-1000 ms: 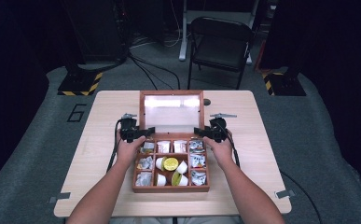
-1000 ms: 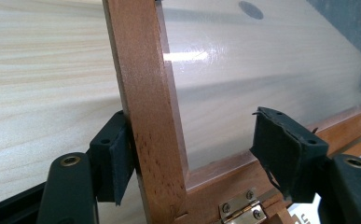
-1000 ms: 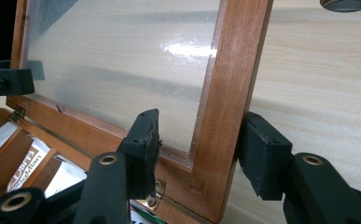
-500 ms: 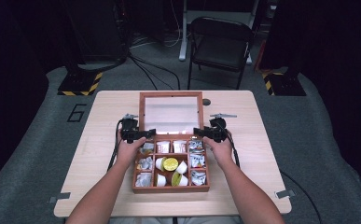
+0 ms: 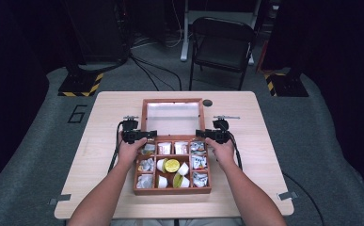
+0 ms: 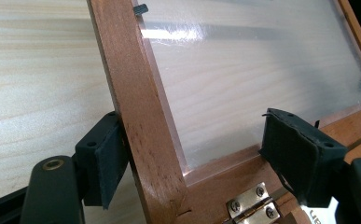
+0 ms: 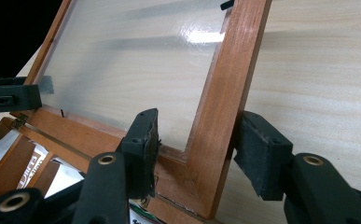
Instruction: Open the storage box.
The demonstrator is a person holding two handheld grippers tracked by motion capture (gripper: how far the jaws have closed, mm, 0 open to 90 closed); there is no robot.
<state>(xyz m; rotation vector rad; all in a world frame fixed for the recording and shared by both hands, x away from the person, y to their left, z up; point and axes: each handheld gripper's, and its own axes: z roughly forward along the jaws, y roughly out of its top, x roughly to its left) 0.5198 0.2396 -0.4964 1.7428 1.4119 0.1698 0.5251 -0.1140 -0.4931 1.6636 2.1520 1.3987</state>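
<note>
Wooden box (image 5: 172,165) sits mid-tabletop (image 5: 264,122), nearer front edge, compartments filled with packets and cups. Glazed lid (image 5: 172,117) lies swung back toward far edge.

Left gripper (image 5: 139,135) at lid's left frame: jaws just been opening, frame between them, one pad touching wood, other clear.

Right gripper (image 5: 207,135) at lid's right frame: jaws straddle frame rail; cannot tell whether pads clamp it.

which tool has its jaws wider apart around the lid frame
The left tool: its jaws have just been opening, one beside the lid frame, the other well off over the pane. The right tool hugs its rail.
</note>
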